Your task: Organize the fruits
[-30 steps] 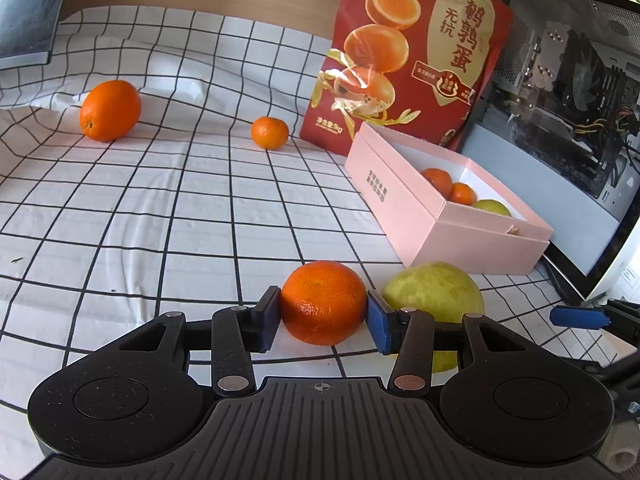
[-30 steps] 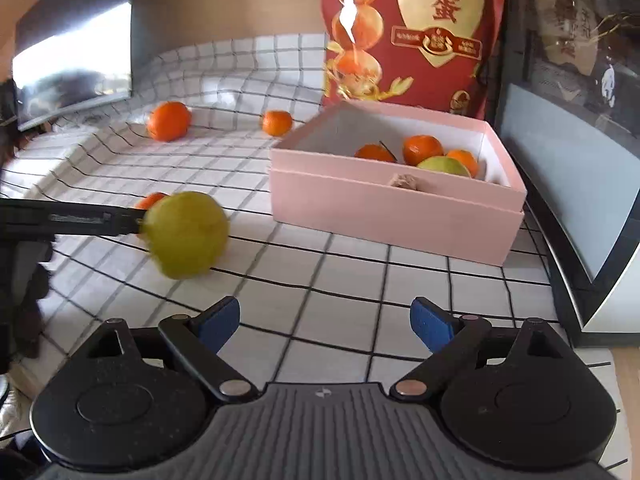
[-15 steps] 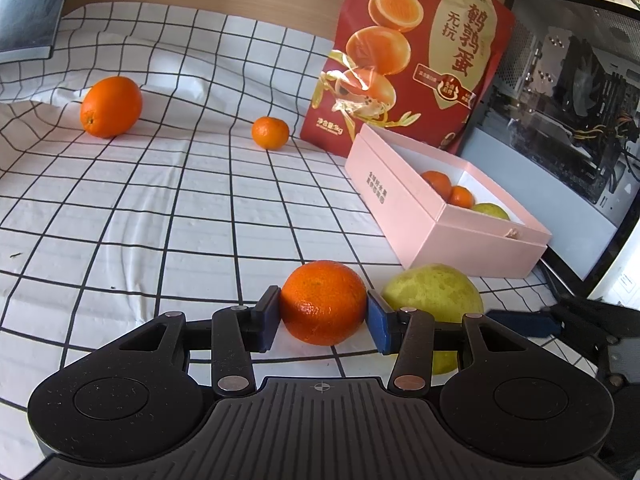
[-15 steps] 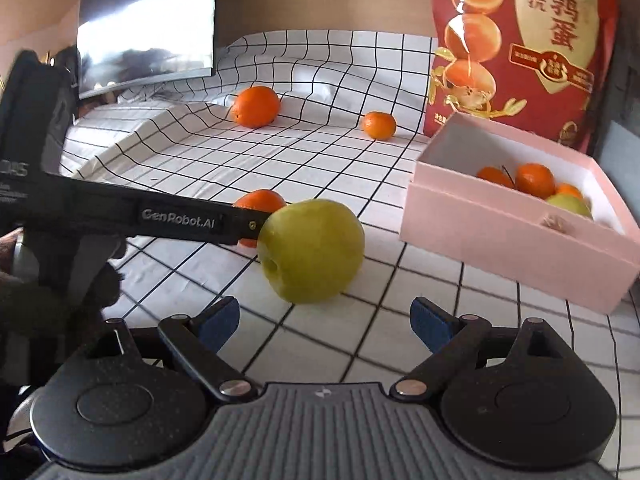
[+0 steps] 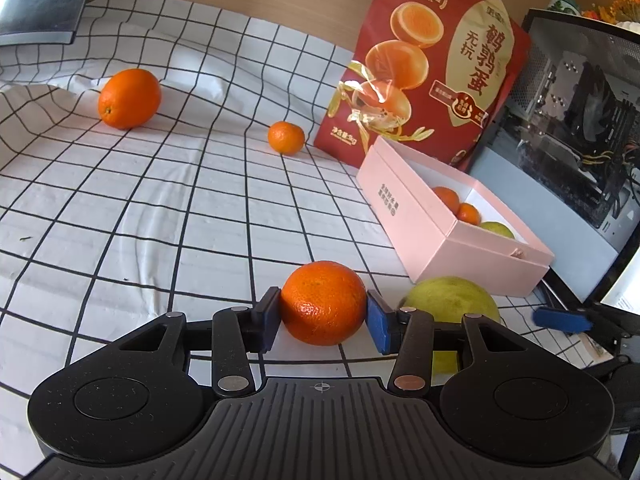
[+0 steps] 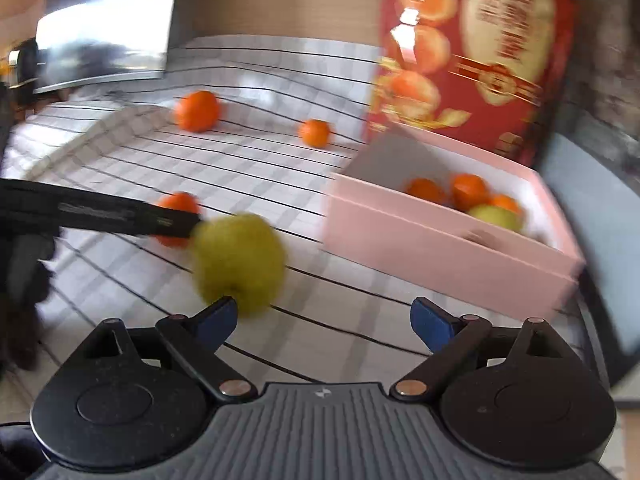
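The left gripper (image 5: 323, 317) has its jaws closed on a mandarin (image 5: 323, 303) near the pink box (image 5: 432, 224). The right gripper (image 6: 324, 318) is wide open, empty, beside the green fruit (image 6: 239, 262). Lift the mandarin straight, clear the box wall, then release.

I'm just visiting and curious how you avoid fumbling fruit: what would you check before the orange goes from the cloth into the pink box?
1. Left gripper has its pads on both sides of the orange: ok.
2. Orange lifted off the checkered cloth: not ok, it seems to rest there.
3. Pink box open with free room at the near end: ok.
4. Green fruit sits between the orange and the box, in the way: not ok.
5. Right gripper open and empty: ok.
6. Right gripper lined up on the green fruit: cannot tell, its view is blurred.
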A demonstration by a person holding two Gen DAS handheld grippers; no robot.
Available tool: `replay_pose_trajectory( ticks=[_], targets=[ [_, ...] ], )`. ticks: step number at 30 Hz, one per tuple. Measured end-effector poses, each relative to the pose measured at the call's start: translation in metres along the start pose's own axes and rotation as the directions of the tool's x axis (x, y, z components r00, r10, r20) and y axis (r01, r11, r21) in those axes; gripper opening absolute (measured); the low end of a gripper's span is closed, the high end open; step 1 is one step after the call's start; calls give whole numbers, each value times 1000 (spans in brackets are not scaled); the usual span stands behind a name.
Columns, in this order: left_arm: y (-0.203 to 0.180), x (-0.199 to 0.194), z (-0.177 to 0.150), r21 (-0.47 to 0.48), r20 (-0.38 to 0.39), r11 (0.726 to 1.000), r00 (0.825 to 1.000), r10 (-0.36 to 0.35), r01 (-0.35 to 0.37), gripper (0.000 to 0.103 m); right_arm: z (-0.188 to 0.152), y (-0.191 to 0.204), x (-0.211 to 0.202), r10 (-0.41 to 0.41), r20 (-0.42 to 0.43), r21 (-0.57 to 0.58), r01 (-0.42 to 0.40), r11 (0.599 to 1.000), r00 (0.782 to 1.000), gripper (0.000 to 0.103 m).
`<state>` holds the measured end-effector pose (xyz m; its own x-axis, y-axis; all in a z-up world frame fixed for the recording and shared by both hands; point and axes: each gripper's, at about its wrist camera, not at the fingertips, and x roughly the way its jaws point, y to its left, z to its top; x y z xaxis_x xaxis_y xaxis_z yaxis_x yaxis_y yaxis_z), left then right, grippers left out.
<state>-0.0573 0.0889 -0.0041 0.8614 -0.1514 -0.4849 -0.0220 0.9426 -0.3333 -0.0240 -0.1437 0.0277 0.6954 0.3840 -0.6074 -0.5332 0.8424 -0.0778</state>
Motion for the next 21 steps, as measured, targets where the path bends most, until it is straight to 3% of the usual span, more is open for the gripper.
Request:
replay_pose_trajectory(
  ticks=[3,6,8,13,18,20,21],
  targets=[
    [0,0,0,3,0,1000,1000,2,-2,50,-7,-17,-5,-10,-2,48,10,999,1000,93],
    [0,0,0,5,0,1000,1000,4,-4,50,-8,-21,-15,131,27,82,-132,988,991,93],
    [1,0,0,4,2,1000,1000,4,-4,50,-5,-10,-19,180,46,46,-182,982,983,93],
    [2,0,1,-3,6,1000,1000,6,-6,50,6,33,-3,154,41,-100,-149,984,987,93],
    [3,0,0,-8,9,1000,1000,3,-3,50,21,43,20,157,2,-101,-156,982,988,92],
    [2,0,0,-7,9,1000,1000,3,-3,50,22,42,26,155,-9,-90,-155,984,988,85],
    [2,0,0,-7,9,1000,1000,4,-4,50,23,41,29,158,-17,-84,-159,984,987,75]
  ],
)
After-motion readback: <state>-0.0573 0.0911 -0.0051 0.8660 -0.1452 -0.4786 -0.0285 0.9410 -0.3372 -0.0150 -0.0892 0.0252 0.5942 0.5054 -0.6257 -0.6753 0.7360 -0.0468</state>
